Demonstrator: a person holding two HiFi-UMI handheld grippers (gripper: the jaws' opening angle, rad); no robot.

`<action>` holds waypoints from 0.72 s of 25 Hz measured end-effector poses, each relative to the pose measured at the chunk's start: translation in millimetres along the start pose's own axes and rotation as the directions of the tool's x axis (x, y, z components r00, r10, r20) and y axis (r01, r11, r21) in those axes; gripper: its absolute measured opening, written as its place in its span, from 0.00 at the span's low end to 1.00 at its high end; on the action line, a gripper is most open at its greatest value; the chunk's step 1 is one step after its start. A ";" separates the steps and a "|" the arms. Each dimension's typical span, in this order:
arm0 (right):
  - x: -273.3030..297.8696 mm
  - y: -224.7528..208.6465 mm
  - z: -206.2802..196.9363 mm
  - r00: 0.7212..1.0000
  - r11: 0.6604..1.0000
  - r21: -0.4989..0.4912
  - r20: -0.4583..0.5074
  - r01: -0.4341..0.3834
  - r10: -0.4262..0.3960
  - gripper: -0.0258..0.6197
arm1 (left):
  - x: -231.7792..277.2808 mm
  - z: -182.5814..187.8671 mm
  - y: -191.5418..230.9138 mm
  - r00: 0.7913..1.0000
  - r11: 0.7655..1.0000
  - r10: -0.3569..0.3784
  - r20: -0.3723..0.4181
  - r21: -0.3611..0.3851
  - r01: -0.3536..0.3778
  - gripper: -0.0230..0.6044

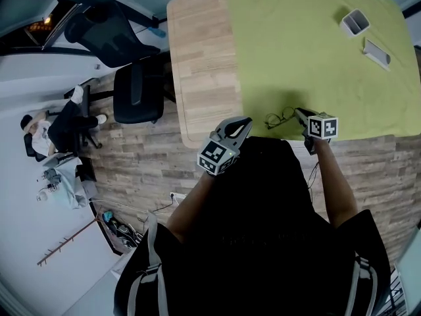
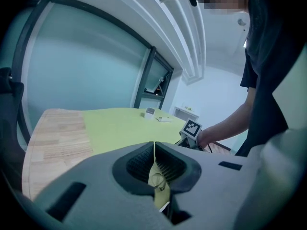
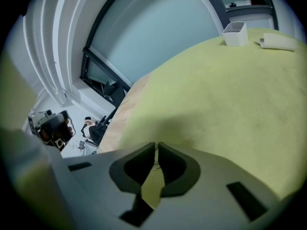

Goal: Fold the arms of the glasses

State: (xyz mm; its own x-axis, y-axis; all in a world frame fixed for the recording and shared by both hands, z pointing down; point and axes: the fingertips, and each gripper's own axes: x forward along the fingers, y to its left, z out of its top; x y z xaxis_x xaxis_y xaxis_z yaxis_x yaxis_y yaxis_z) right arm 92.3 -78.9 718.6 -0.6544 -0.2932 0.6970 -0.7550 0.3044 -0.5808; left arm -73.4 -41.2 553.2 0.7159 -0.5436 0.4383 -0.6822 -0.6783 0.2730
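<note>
Thin wire-framed glasses (image 1: 279, 118) lie on the green cloth (image 1: 316, 58) near the table's front edge. My right gripper (image 1: 298, 113) sits at their right end, its jaws pressed together on a thin wire piece, apparently one arm of the glasses. In the right gripper view the gripper (image 3: 157, 145) shows only a hairline gap. My left gripper (image 1: 245, 122) hovers just left of the glasses, not touching them. Its jaws meet in the left gripper view (image 2: 154, 145), and a bit of the wire frame (image 2: 158, 182) shows through the opening below them.
A white open container (image 1: 355, 22) and a flat white case (image 1: 377, 52) rest at the cloth's far right. Bare wooden tabletop (image 1: 200, 58) lies left of the cloth. A black office chair (image 1: 138, 91) stands off the table's left side.
</note>
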 end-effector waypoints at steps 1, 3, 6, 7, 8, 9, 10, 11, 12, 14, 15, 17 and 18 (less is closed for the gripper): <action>2.1 -2.7 -1.1 1.000 1.000 -0.003 -0.009 0.005 -0.005 0.09 | -0.9 0.0 1.5 1.000 1.000 0.007 0.002 -0.001 -0.007 0.08; 5.4 -7.1 -2.0 1.000 1.000 -0.010 -0.021 0.012 -0.012 0.09 | -2.2 -1.9 4.3 1.000 1.000 0.017 0.002 -0.002 -0.017 0.08; 8.8 -8.0 -2.4 0.999 1.000 -0.016 -0.035 0.013 -0.014 0.09 | -4.3 -3.5 5.7 1.000 1.000 0.026 0.005 -0.004 -0.026 0.08; 9.7 -8.3 -2.8 0.999 1.000 -0.014 -0.035 0.010 -0.011 0.09 | -4.7 -4.0 5.9 1.000 1.000 0.027 0.002 -0.007 -0.027 0.08; 9.0 -7.6 -1.0 1.000 1.000 -0.014 -0.026 0.010 -0.010 0.09 | -5.0 -4.3 6.4 1.000 1.000 0.030 0.002 -0.008 -0.029 0.08; 6.8 -5.7 2.5 1.000 1.000 -0.015 -0.009 0.012 -0.012 0.09 | -5.3 -4.3 7.1 0.999 0.999 0.033 0.003 -0.009 -0.033 0.08; 4.2 -2.5 6.1 1.000 1.000 -0.018 0.008 0.012 -0.012 0.09 | -5.7 -4.4 7.7 0.999 0.999 0.037 0.004 -0.012 -0.037 0.08; 2.2 2.5 8.3 1.000 1.000 -0.022 0.018 0.004 -0.004 0.09 | -6.0 -4.6 8.1 0.999 0.999 0.039 0.004 -0.013 -0.039 0.08; 1.7 9.4 9.1 1.000 1.000 -0.028 0.020 -0.014 0.015 0.09 | -6.1 -4.9 8.0 0.999 0.999 0.039 0.003 -0.014 -0.039 0.08; 5.1 23.4 7.6 0.999 0.997 -0.058 0.008 -0.049 0.050 0.09 | -5.7 -5.7 7.3 0.999 0.999 0.039 0.005 -0.017 -0.039 0.08; 8.4 26.3 5.6 0.999 0.995 -0.088 -0.006 -0.045 0.045 0.09 | -5.2 -6.6 6.9 0.999 0.999 0.039 0.005 -0.019 -0.039 0.08; 15.9 24.9 0.9 0.999 0.985 -0.173 -0.042 0.000 -0.007 0.09 | -4.3 -8.6 5.6 0.999 0.999 0.037 0.000 -0.020 -0.037 0.08; 19.1 22.8 -1.1 0.998 0.978 -0.208 -0.055 0.023 -0.036 0.09 | -4.5 -9.0 4.7 0.999 0.999 0.037 -0.004 -0.019 -0.038 0.08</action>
State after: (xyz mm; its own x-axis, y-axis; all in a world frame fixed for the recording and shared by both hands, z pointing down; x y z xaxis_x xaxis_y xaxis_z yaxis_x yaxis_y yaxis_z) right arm 62.6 -76.5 719.1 -0.6239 -0.2537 0.7392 -0.7449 0.4791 -0.4643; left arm -81.2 -37.5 560.2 0.6892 -0.5668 0.4514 -0.7113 -0.6478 0.2727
